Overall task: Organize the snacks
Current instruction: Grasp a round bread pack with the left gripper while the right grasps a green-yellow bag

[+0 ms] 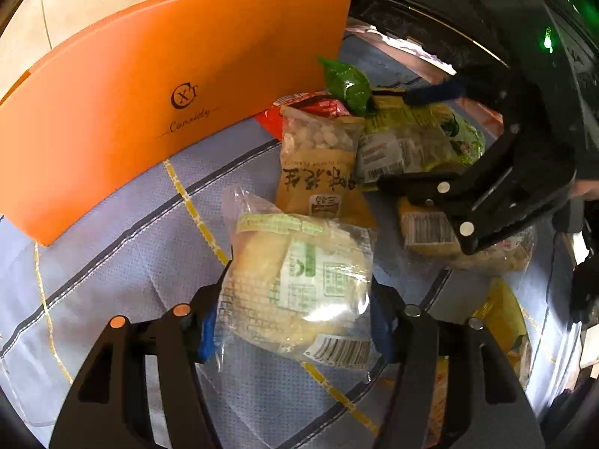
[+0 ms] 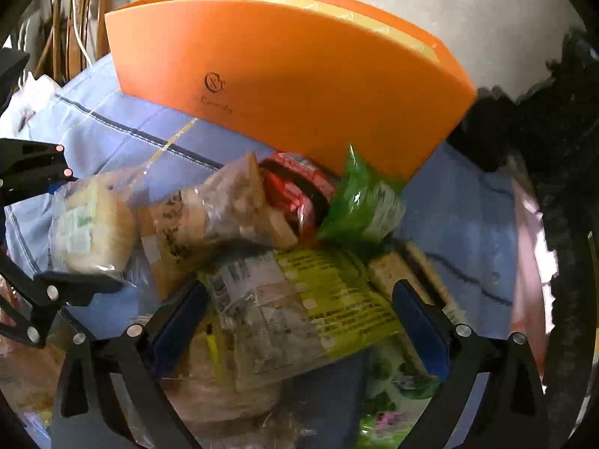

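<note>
My left gripper [image 1: 294, 331] is shut on a clear-wrapped bread packet [image 1: 299, 284] with a green label, its blue pads pressed against both sides. In the right wrist view the same packet [image 2: 90, 224] sits in that gripper [image 2: 71, 228] at the far left. My right gripper [image 2: 301, 331] stands open and wide over a yellow-green snack packet [image 2: 310, 299], which lies between its fingers without being squeezed. Behind lie a tan peanut packet [image 2: 209, 217], a red packet [image 2: 295, 191] and a green packet [image 2: 359, 194], piled against an orange box [image 2: 280, 75].
A blue cloth with yellow stripes [image 1: 112, 262] covers the surface. Another bread packet [image 1: 486, 247] lies under the right gripper [image 1: 400, 140], with a yellow packet [image 1: 501, 318] nearer the edge. A wicker chair [image 2: 75, 18] stands behind the table's far left corner.
</note>
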The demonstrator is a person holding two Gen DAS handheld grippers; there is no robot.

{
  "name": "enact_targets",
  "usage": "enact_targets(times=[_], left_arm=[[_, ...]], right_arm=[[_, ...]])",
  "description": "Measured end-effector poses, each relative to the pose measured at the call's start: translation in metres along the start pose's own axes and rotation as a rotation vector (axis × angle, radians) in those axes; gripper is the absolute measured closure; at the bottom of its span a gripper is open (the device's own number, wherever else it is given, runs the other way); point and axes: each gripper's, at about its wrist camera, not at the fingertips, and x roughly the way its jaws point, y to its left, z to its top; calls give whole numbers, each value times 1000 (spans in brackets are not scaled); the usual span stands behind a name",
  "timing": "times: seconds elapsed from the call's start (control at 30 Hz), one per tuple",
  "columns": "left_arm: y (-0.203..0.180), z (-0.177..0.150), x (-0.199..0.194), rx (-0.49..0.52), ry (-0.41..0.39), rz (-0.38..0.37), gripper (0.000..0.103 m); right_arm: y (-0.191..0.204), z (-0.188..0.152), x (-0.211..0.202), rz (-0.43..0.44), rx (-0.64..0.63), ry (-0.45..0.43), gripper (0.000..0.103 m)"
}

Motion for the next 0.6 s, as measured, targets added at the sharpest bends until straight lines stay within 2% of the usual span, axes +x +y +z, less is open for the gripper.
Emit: enact_targets(times=[0.03, 0.07, 0.1, 0.17, 0.23, 0.3, 0.37, 0.43, 0.5, 0.6], left_arm=[[0, 1, 0, 6, 3, 1, 43], [-1, 2, 1, 12, 6, 3, 43], [-2, 3, 2, 18, 10, 6, 43], [-3, 7, 5, 20, 15, 8, 43], [-6, 10, 8, 17, 21, 11, 43], [-6, 10, 8, 11, 21, 9, 43], [-4, 11, 7, -5, 21, -4, 43], [-3, 11, 7, -23, 18, -13, 43], [-5, 10, 7, -18, 19, -3, 43], [-7, 7, 6, 1, 23, 2, 43]], right_arm=[[-1, 0, 2, 10, 25, 8, 9], [1, 1, 0, -2, 41, 2, 26], [4, 2, -2, -23, 34, -2, 34], [12, 4, -2, -60, 20, 19, 38], [10, 8, -8, -45, 82, 21, 42], [9, 14, -27, -32, 118, -35, 61], [9, 19, -34, -38, 106, -37, 67], [10, 20, -26, -50, 104, 5, 68], [15, 19, -26, -74, 93, -4, 68], [6, 14, -44, -34, 225, -45, 69]])
